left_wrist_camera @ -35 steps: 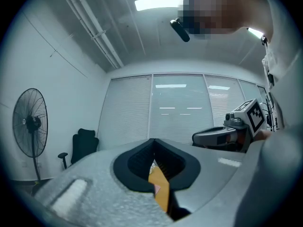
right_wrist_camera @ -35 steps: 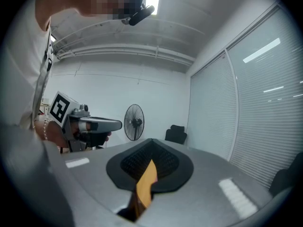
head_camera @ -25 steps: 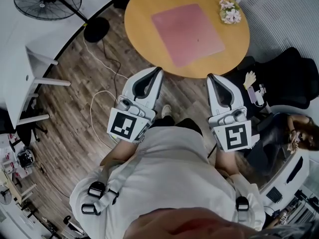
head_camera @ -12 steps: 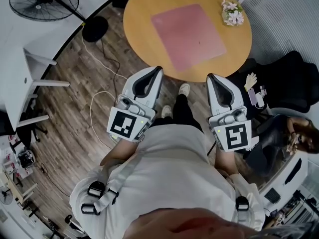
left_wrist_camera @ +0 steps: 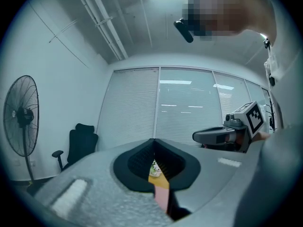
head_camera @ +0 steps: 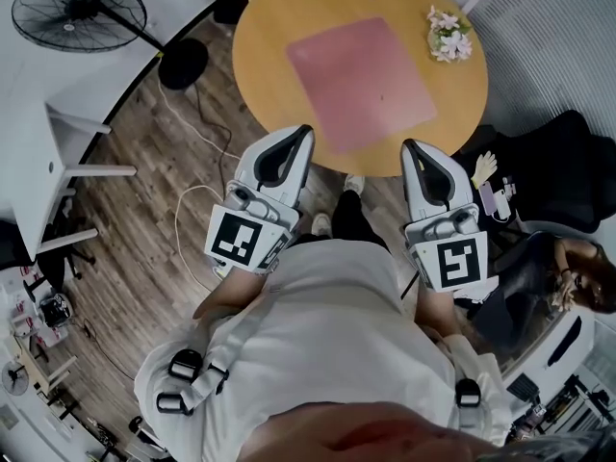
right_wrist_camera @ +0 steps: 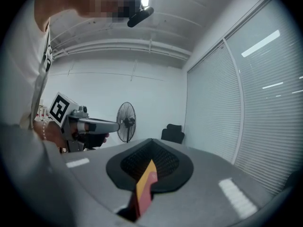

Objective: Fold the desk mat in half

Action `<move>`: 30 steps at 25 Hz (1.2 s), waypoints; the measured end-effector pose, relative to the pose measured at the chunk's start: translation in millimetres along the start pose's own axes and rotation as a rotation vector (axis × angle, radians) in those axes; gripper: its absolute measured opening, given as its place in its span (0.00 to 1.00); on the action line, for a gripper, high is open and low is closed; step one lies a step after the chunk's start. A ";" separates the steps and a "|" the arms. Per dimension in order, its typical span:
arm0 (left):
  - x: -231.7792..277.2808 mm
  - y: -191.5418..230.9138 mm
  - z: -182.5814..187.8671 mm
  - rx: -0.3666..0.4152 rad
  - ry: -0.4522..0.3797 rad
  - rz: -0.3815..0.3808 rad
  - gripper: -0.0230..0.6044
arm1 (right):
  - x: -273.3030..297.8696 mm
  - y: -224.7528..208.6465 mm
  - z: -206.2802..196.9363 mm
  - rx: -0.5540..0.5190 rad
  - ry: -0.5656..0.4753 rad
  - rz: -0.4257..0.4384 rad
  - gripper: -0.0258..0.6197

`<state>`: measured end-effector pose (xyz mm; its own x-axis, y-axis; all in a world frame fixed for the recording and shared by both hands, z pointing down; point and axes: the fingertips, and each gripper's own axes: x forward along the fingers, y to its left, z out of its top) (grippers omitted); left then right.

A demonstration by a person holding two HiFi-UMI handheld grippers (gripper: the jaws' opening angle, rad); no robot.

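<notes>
Round table (head_camera: 269,27) carries the desk mat (head_camera: 361,80), flowers (head_camera: 448,35) near it.

Wood-plank floor (head_camera: 144,210), standing fan (head_camera: 79,10), white desk (head_camera: 29,114), blind-covered windows (left_wrist_camera: 184,103).

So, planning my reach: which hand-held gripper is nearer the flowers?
The right hand-held gripper: the flowers lie beyond its tip, farther from the left hand-held gripper.

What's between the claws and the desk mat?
Nothing visible. The left claw and right claw are at the round table's near edge, with only bare tabletop before the pink desk mat. The flower bunch sits off its far right corner.
</notes>
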<state>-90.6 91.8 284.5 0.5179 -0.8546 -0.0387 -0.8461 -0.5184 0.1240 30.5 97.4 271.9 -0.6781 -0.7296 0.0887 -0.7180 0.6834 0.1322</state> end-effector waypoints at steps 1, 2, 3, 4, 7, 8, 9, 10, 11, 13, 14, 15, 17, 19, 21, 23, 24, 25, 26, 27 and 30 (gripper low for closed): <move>7.1 1.9 0.8 0.002 0.000 -0.001 0.05 | 3.8 -6.4 1.8 -0.005 -0.014 0.001 0.05; 14.4 3.4 1.7 0.005 -0.001 -0.002 0.05 | 6.6 -13.4 0.1 -0.011 -0.008 0.001 0.05; 22.1 4.6 2.5 0.008 -0.001 -0.003 0.05 | 8.8 -21.2 -4.1 -0.014 0.014 -0.003 0.05; 29.8 5.7 3.1 0.010 -0.002 -0.004 0.05 | 10.8 -29.3 -8.5 -0.017 0.033 -0.008 0.05; 52.0 8.8 4.1 0.011 0.001 -0.003 0.05 | 19.6 -49.8 -9.8 -0.014 0.030 -0.008 0.05; 58.8 9.7 4.5 0.012 0.001 -0.003 0.05 | 23.0 -55.1 -8.1 -0.010 0.019 -0.004 0.05; 65.2 10.4 4.8 0.013 0.001 -0.003 0.05 | 25.7 -60.6 -7.8 -0.010 0.017 -0.003 0.05; 71.3 11.0 5.1 0.014 0.002 -0.003 0.05 | 27.8 -66.6 -9.1 -0.014 0.022 -0.004 0.05; 77.4 11.5 5.3 0.015 0.002 -0.003 0.05 | 29.7 -72.7 -10.5 -0.018 0.028 -0.006 0.05; 89.9 11.8 5.9 0.016 0.001 -0.001 0.05 | 33.6 -85.2 -11.2 -0.020 0.028 -0.006 0.05; 96.4 11.7 6.2 0.017 0.001 -0.001 0.05 | 35.9 -91.5 -10.3 -0.017 0.024 -0.005 0.05; 103.1 11.6 6.5 0.019 0.001 0.000 0.05 | 38.3 -97.8 -8.9 -0.010 0.020 -0.005 0.05; 116.2 10.9 7.3 0.022 0.000 0.001 0.05 | 41.2 -110.7 -9.3 -0.010 0.021 -0.004 0.05; 127.4 10.3 8.4 0.026 0.001 0.002 0.05 | 43.0 -122.9 -11.3 -0.022 0.022 0.001 0.05; 137.0 10.3 9.5 0.030 0.002 0.005 0.05 | 45.6 -133.7 -11.8 -0.025 0.018 0.003 0.05; 146.4 10.5 9.3 0.033 0.005 0.010 0.05 | 48.8 -143.0 -10.8 -0.015 0.013 0.002 0.05; 151.3 10.7 8.6 0.034 0.007 0.011 0.05 | 50.8 -146.9 -9.3 -0.003 0.009 0.001 0.05; 156.3 11.1 7.8 0.035 0.008 0.013 0.05 | 52.9 -150.9 -8.1 0.008 0.006 0.001 0.05; 161.3 11.6 7.0 0.036 0.010 0.015 0.05 | 54.3 -155.4 -8.6 0.007 0.004 0.003 0.05; 166.2 12.3 6.2 0.037 0.011 0.017 0.05 | 55.2 -160.4 -10.9 -0.005 0.004 0.007 0.05; 179.0 14.8 4.0 0.039 0.014 0.025 0.05 | 59.1 -172.7 -17.8 -0.013 0.013 0.015 0.05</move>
<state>-11.0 -68.9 275.4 0.4982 -0.8668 -0.0218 -0.8628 -0.4981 0.0861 117.2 -64.2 271.9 -0.6869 -0.7193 0.1040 -0.7052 0.6943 0.1439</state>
